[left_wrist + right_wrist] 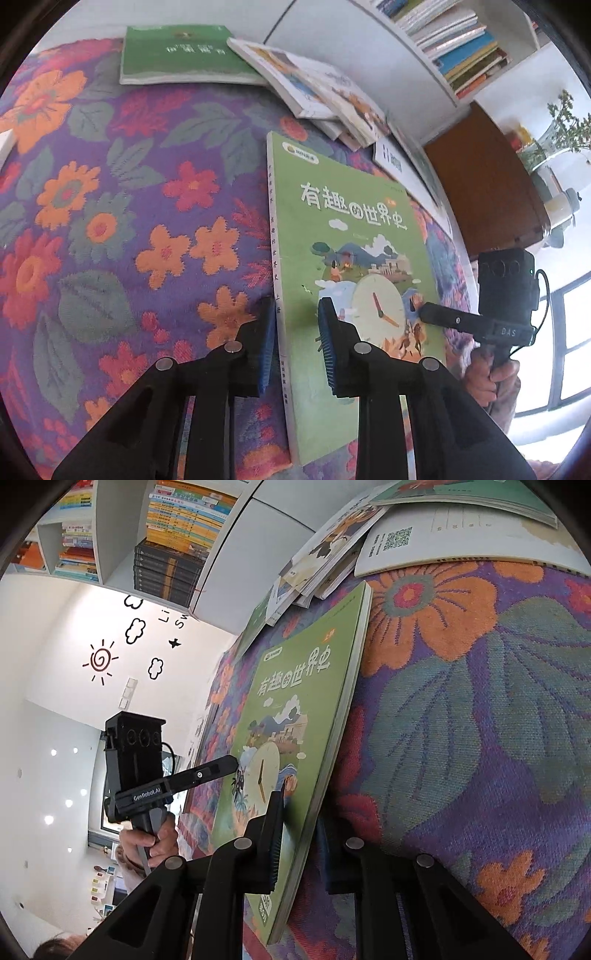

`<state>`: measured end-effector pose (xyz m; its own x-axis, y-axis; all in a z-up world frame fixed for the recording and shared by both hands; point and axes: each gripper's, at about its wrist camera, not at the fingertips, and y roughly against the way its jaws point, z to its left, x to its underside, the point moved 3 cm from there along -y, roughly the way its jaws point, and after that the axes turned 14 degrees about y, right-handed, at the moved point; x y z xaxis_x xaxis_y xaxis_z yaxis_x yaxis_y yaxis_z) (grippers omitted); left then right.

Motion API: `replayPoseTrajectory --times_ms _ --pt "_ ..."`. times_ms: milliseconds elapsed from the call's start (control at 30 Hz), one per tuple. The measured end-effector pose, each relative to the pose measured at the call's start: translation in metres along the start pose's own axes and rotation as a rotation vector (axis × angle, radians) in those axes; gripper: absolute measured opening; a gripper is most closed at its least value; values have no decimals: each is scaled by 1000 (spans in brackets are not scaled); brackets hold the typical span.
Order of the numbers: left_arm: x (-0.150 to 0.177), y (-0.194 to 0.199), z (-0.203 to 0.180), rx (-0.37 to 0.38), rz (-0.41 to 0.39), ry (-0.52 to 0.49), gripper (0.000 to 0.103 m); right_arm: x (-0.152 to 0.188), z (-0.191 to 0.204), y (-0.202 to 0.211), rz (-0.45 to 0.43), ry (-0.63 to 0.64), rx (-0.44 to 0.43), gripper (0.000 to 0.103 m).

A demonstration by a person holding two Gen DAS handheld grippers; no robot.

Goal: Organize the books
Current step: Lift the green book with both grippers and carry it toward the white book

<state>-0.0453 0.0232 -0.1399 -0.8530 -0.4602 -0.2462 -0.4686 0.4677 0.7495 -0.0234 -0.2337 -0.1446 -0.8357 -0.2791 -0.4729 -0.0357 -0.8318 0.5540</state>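
Green book on the flowered cloth, at five o'clock of the loose pile, pinched at near edges by left gripper and right gripper; lifting step, next likely level raise toward shelves.

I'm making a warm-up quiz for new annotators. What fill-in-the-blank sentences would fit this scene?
1. Both claws grip the same ____ book.
2. The left claw pinches that book along its ____ edge.
3. The cloth under the books has a ____ pattern.
4. The cover drawing shows a large ____.

Missing words: green; spine; floral; clock
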Motion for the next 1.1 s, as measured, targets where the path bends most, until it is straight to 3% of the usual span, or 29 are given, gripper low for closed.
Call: replayPoseTrajectory --times_ms 100,467,567,667,867,1100 --pt "6 2 2 14 -61 -2 23 1 0 1 -5 4 1 13" --pt "9 0 -13 -51 -81 -61 28 3 8 2 -26 17 38 14" --pt "10 0 -17 -66 -62 -84 28 1 18 2 -28 12 108 18" --pt "7 2 -10 -25 -32 -32 28 -3 38 2 3 61 187 19" --pt "14 20 -4 87 3 5 28 6 75 16 -28 82 188 19" --pt "24 44 -2 115 9 -13 28 21 105 21 -86 89 203 19"
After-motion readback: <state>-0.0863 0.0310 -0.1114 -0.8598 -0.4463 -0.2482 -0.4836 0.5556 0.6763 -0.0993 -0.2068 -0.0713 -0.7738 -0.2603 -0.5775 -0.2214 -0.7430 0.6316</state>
